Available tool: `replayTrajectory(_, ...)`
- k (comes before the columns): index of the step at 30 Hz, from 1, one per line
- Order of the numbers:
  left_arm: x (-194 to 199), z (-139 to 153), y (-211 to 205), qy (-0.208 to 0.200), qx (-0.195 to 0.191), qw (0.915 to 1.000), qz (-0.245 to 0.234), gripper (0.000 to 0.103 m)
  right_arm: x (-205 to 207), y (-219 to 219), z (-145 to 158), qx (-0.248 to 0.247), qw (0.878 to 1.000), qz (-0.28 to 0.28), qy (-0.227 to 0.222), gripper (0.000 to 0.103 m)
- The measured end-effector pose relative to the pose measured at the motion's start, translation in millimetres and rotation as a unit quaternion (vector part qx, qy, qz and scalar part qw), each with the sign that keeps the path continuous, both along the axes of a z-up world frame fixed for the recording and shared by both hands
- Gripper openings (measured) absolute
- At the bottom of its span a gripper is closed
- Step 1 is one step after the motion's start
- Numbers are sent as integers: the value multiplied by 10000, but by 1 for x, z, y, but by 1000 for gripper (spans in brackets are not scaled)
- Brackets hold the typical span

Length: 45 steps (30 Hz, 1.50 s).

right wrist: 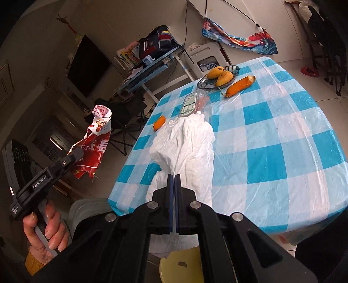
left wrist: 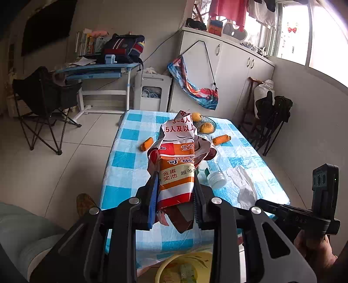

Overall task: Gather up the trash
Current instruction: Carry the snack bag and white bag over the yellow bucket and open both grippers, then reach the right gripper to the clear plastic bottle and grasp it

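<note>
Left hand-held gripper [left wrist: 175, 191] pinching crumpled wrapper [left wrist: 177, 165]; right hand-held gripper [right wrist: 174, 185] clamped on white tissue [right wrist: 187, 143].

Home: hung laundry [left wrist: 230, 10], checked tablecloth [right wrist: 271, 135]

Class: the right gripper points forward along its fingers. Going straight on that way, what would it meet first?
The right gripper is already shut on the white plastic bag. Past that lies the checked tablecloth, then probably the clear plastic bottle; depth is unclear.
</note>
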State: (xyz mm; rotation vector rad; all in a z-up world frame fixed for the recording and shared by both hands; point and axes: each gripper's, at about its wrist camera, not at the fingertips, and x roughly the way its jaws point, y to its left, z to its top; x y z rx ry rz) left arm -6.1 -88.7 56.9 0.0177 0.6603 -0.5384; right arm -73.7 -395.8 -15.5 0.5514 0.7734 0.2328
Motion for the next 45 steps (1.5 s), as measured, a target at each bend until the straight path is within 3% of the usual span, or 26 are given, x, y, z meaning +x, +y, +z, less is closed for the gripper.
replayTrajectory(4,-29,-3,7,-32,161,9999,11,27,-14,44,-21,-427,9957,663,491,2)
replayTrajectory(9,-52,-6,17,-13,232,9997,32,27,-21,80,-53,-1003,9810,1201,1143,2)
replayTrajectory(12,-62,-11,20,28,265,9996,36,27,-20,90,-62,-1306,9736,1307,1342,2)
replayTrajectory(18,-72,-23,25,185,297,9994,12,27,-20,79,-76,-1155,9734,1039,1686,6)
replayTrajectory(22,-78,-31,25,282,346,9990,-33,27,-25,68,-72,-1028,9781,777,1637,36)
replayTrajectory(31,-98,-66,13,768,645,9942,-396,27,-30,41,-42,-750,9912,-93,1085,40)
replayTrajectory(36,-101,-118,-8,1649,1151,9757,-873,29,-37,28,-18,-544,9964,-468,445,49)
replayTrajectory(39,-106,-134,-17,1779,1478,9675,-1023,36,-37,22,-22,-395,9963,-615,443,49)
replayTrajectory(41,-106,-130,-16,1639,1502,9700,-987,51,-34,19,-22,-238,9965,-682,411,49)
replayTrajectory(45,-97,-106,-6,1288,1251,9814,-678,60,-34,14,-19,-223,9966,-717,334,49)
